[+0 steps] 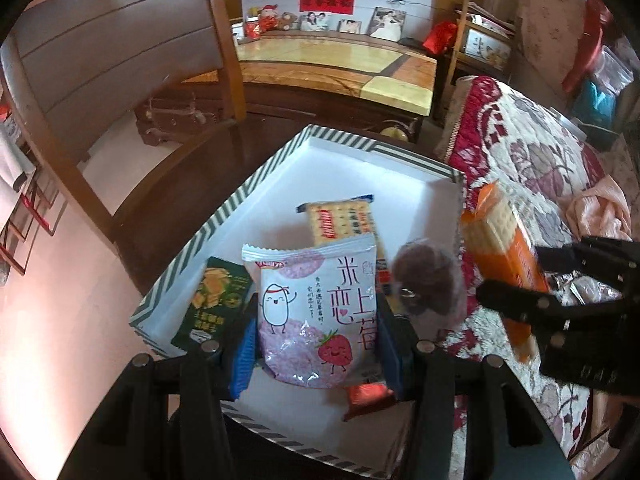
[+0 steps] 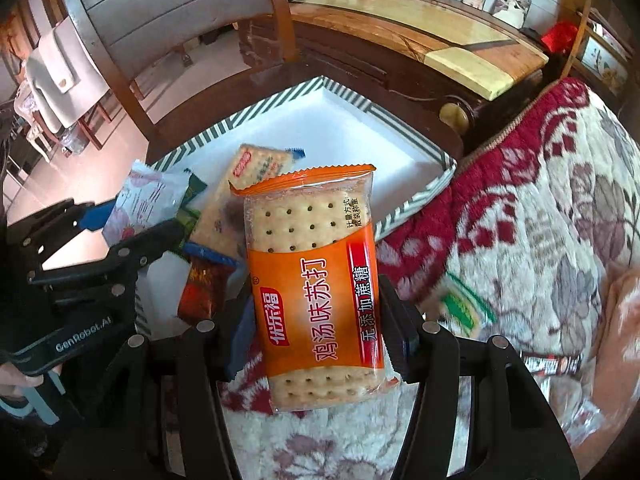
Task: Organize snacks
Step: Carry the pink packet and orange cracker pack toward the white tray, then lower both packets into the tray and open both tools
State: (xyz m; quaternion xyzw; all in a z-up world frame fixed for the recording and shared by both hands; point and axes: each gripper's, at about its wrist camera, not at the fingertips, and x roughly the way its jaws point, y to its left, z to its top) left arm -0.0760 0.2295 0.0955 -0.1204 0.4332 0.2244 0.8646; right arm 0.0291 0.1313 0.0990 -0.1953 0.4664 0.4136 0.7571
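Both hands are mid-delivery: each carries one packet toward the white striped-rim tray [image 1: 224,216], so the step in hand looks like carrying snacks over to be dropped in.

The left gripper [image 1: 318,332] has its jaws clamped on the sides of a white and pink rice-cracker packet [image 1: 316,316], which hangs over the near part of the tray. The right gripper [image 2: 316,332] has its jaws pressed on an orange soda-cracker packet [image 2: 316,280], held upright over the floral quilt [image 2: 540,220], just near and right of the tray's right rim.

Already lying in the tray are a yellow cracker packet [image 1: 340,220], a dark green packet [image 1: 212,304] at the left and a small red-brown packet [image 1: 366,398] at the near edge; a blurred dark round snack [image 1: 428,284] shows near the right rim, where exactly I cannot tell.

The next move calls for lowering the pink packet onto bare tray floor, best toward the far half, which is empty, then spreading the jaws. The orange packet must first cross the raised rim leftward.

In the way: the two grippers are near each other over a crowded near corner, so they could collide. More packets, one green and white [image 2: 464,308], lie on the quilt at the right.
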